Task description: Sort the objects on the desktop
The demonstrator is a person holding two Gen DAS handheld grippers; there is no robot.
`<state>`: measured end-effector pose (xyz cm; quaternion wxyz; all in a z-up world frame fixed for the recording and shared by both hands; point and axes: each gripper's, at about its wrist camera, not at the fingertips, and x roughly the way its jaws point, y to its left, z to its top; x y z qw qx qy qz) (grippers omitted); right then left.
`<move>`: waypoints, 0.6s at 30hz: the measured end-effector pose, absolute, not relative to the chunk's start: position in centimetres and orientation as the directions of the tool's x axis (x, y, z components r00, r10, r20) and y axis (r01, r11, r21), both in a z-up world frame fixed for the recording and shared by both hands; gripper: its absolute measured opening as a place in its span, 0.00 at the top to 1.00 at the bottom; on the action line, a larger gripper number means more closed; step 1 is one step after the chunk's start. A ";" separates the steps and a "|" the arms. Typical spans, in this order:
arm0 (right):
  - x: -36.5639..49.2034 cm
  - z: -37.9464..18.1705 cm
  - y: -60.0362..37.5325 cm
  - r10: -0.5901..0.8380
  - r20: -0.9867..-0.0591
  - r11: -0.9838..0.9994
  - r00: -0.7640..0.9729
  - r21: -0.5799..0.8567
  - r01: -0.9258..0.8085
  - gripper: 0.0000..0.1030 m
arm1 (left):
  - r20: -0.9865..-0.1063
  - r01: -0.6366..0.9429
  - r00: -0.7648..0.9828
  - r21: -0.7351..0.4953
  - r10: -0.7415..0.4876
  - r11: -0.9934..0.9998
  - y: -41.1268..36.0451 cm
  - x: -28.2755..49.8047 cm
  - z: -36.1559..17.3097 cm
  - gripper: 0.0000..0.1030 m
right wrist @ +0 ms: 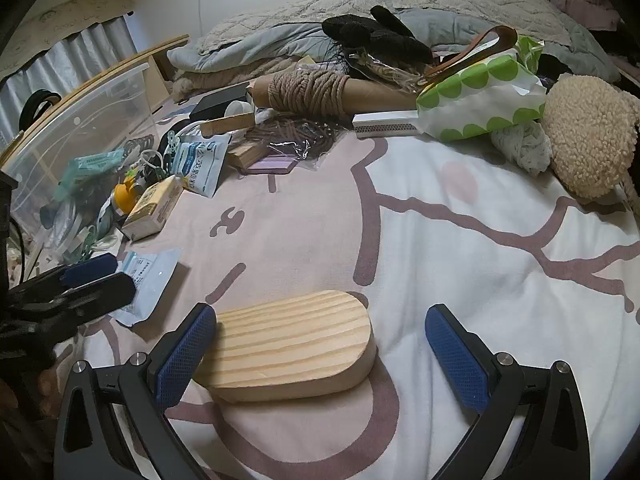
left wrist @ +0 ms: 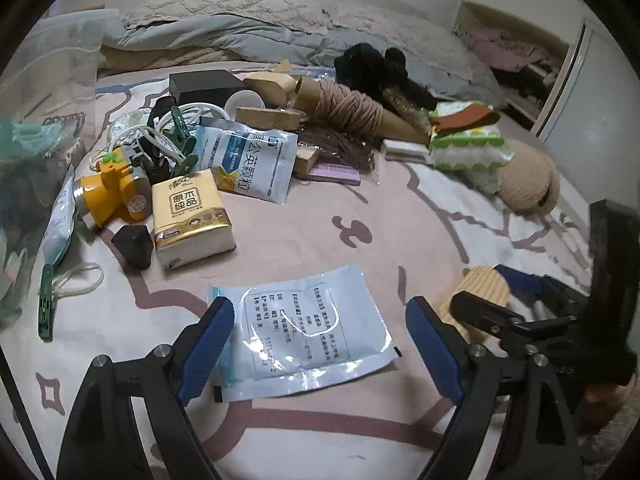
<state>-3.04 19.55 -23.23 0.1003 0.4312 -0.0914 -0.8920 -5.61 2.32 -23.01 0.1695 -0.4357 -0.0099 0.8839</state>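
Observation:
A pale blue printed sachet [left wrist: 308, 336] lies flat on the pink and white bed cover, between the blue pads of my left gripper [left wrist: 319, 305], which stands open and does not press on it. To its right my right gripper [right wrist: 320, 314] is open around a rounded wooden block [right wrist: 292, 352]. The block rests on the cover beside the left pad [right wrist: 184, 356], and the right pad stands clear of it. The same block [left wrist: 480, 292] and the right gripper [left wrist: 500, 312] show at the right edge of the left wrist view.
A heap at the back left holds a tissue pack [left wrist: 192, 216], a yellow device [left wrist: 112, 196], a second sachet [left wrist: 252, 160], green clips and white cable. Farther back lie a cone of twine [left wrist: 352, 108], a green-dotted bag [right wrist: 476, 92] and a woolly ball [right wrist: 588, 136]. A clear plastic bin [right wrist: 80, 128] stands at the left.

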 end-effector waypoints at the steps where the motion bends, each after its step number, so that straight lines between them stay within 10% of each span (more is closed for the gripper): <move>1: -3.1 -23.2 19.6 -0.257 -0.750 -0.963 -0.609 0.249 0.100 0.00 | -0.773 -0.291 -0.564 -0.145 0.292 -0.946 2.5 -5.7 -23.2 0.15; 18: -3.2 -23.3 19.5 -0.257 -0.748 -0.963 -0.612 0.248 0.101 0.00 | -0.821 -0.246 -0.499 -0.174 0.279 -0.953 0.4 -5.3 -24.5 0.12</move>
